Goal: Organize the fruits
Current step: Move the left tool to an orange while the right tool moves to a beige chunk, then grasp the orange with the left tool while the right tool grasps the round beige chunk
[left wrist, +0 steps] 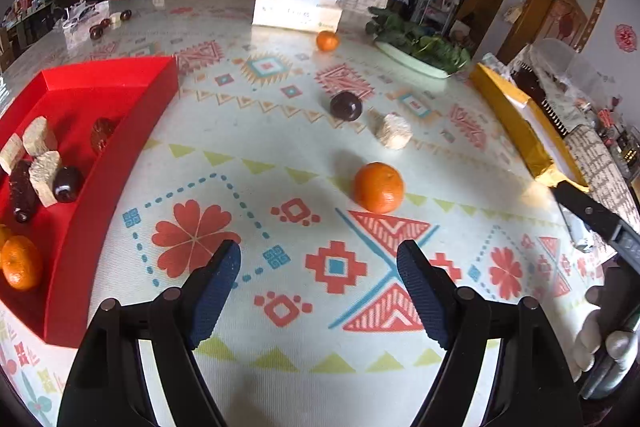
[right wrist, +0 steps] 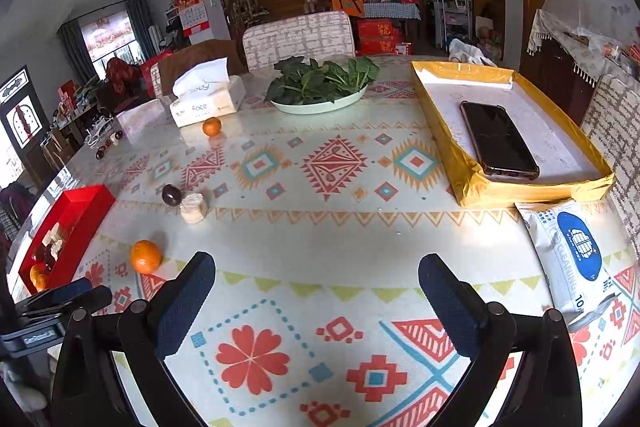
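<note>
Blue-padded fingers of the left gripper (left wrist: pixel 318 263) stand wide apart and empty at the bottom of the left wrist view, hovering over a patterned tablecloth (left wrist: pixel 280 155). Just above them, right of centre, sits a loose orange (left wrist: pixel 379 187); beyond it lie a pale chunky piece (left wrist: pixel 394 131) and a dark round fruit (left wrist: pixel 346 105), close together, and a second orange (left wrist: pixel 327 41) rests near a tissue box (left wrist: pixel 298 9) at the upper centre. At the left edge a red tray (left wrist: pixel 116 131) already holds oranges, dark fruits and pale pieces.

From the right wrist view, the right gripper (right wrist: pixel 316 281) is likewise spread wide with nothing in it, low in the frame; a yellow tray (right wrist: pixel 472 183) with a phone (right wrist: pixel 498 139) fills the upper right.

Sorting appears partly done, with the step in hand likely the pickup of the nearest orange. That would call for the left gripper to advance, straddle the fruit, close gently, then carry it left to the red tray.
</note>
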A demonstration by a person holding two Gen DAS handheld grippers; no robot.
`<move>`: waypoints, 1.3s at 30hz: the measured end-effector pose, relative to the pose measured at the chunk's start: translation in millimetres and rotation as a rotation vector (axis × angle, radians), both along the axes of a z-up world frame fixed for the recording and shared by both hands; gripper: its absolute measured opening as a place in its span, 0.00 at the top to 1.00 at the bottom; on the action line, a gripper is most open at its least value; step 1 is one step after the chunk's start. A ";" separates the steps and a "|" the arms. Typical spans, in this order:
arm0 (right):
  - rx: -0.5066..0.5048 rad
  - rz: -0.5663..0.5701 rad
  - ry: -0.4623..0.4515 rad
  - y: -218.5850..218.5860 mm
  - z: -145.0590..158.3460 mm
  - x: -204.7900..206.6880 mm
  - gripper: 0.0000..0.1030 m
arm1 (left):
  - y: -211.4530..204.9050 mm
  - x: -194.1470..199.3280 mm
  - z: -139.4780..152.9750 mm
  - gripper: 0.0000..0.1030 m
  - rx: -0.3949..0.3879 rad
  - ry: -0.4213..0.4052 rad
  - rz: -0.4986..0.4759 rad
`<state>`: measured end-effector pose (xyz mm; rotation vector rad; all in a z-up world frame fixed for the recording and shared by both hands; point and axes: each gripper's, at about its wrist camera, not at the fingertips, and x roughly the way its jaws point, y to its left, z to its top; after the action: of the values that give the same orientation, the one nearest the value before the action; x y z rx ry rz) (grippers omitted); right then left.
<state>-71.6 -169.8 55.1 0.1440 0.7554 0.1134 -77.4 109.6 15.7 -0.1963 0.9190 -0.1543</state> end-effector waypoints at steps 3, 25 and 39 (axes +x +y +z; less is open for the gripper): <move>0.012 0.018 0.009 2.1 1.0 7.9 0.00 | -2.2 5.6 -4.2 0.22 0.026 0.009 0.008; 0.138 0.232 0.224 105.3 -32.8 121.4 0.46 | -31.6 19.7 -16.6 0.00 0.223 0.047 -0.063; -0.087 0.329 0.201 146.8 -41.1 112.7 0.68 | -31.9 18.7 -16.2 0.00 0.228 0.045 -0.059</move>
<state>41.0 -23.0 14.0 -0.0540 0.9793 0.3819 -58.7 77.7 -0.5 0.0390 0.9803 -0.0987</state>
